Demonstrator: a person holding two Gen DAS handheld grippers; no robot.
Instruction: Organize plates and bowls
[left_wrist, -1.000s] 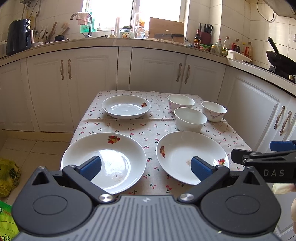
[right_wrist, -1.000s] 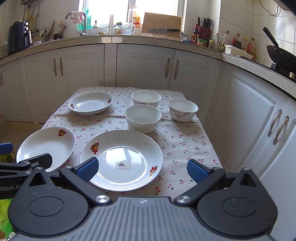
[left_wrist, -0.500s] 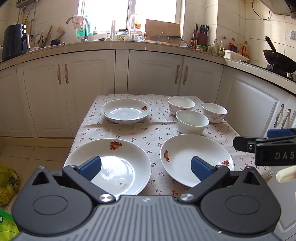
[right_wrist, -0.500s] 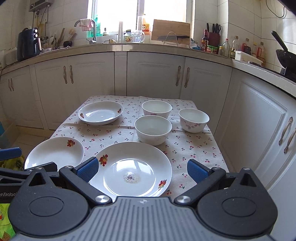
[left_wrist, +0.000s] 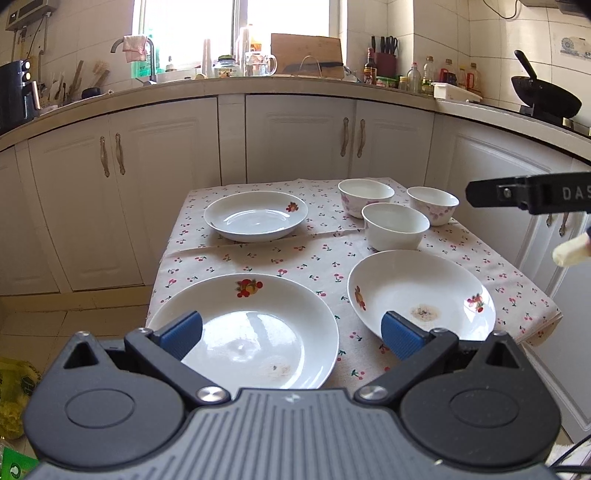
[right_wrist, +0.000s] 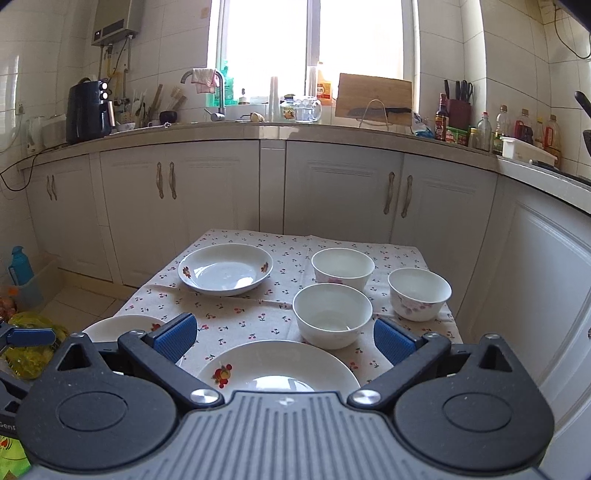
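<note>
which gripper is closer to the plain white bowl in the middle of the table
Right. The right gripper hovers just short of the plain white bowl, over the near right plate. The left gripper sits farther back-left, over the near left plate.

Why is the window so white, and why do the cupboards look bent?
Right wrist view: daylight overexposes the window, so nothing outside shows. Both views: the fisheye lens bows the counter edge and cupboards. Left wrist view: glare shines on the near plate.
</note>
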